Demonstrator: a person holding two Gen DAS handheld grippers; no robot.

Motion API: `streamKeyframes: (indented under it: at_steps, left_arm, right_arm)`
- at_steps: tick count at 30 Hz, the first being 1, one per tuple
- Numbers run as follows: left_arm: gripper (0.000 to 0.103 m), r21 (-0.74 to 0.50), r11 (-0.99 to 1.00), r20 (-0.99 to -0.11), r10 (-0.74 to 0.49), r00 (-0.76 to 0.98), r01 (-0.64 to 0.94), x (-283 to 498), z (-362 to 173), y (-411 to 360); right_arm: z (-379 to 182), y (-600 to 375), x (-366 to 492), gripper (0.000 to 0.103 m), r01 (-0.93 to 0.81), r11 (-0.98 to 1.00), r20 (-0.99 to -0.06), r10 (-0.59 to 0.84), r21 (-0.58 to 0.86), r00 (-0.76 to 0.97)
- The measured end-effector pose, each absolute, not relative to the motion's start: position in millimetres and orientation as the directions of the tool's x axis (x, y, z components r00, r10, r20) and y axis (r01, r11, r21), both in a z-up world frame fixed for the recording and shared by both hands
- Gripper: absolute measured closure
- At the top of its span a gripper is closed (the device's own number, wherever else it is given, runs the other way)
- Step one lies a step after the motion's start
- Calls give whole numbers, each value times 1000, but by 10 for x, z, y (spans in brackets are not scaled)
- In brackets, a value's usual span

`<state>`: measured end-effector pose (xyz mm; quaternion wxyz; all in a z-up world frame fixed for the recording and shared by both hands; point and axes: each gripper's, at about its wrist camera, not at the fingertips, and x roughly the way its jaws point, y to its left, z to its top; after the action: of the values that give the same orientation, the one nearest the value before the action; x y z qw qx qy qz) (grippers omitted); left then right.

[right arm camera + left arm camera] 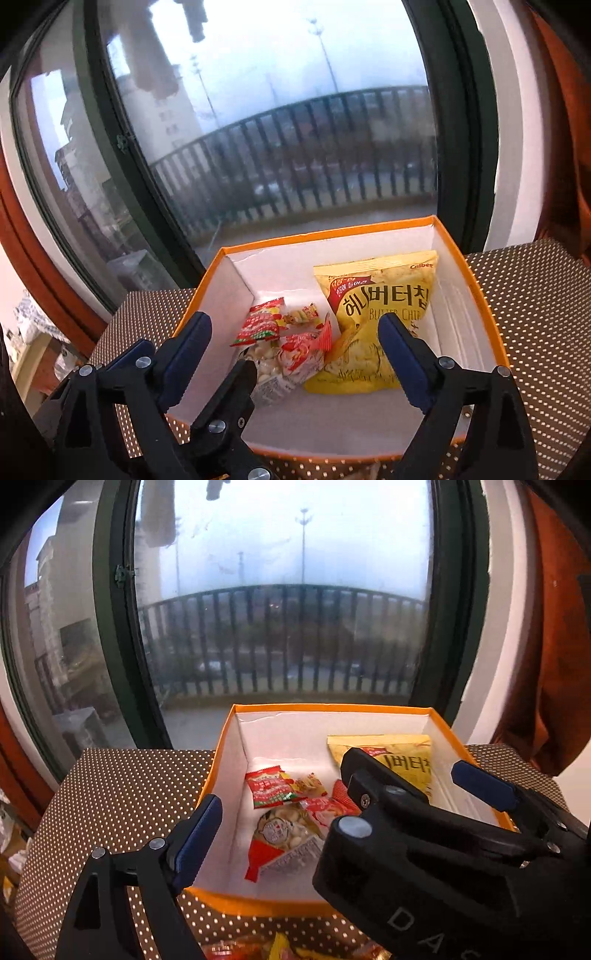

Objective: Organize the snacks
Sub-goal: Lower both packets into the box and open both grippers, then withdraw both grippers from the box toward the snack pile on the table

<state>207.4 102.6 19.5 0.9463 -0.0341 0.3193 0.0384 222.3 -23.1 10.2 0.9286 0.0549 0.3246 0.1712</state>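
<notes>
An orange box with white inner walls stands on the dotted table. Inside, a yellow butter chip bag lies at the right. At the left are a red packet, a second red packet and a clear nut pack. My left gripper hangs open over the box's near left part, with nothing between its jaws. My right gripper is open over the chip bag and holds nothing. The two grippers overlap: one left finger reaches between the right gripper's fingers.
The brown dotted tablecloth spreads on both sides of the box. More loose snack packets lie at the near edge. A big window with a railing outside stands right behind, and an orange curtain hangs at the right.
</notes>
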Motion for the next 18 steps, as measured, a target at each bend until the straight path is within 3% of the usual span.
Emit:
streamKeyframes:
  at_steps: [6, 18]
  left_arm:
    - [16, -69, 995, -592, 20, 805, -75, 1758, 237, 1026]
    - [12, -28, 999, -542, 18, 840, -40, 1175, 269, 894]
  right_arm:
    - [186, -155, 1891, 9, -288, 951, -580, 297, 110, 758]
    - [218, -215, 1312, 9, -331, 942, -562, 303, 56, 770]
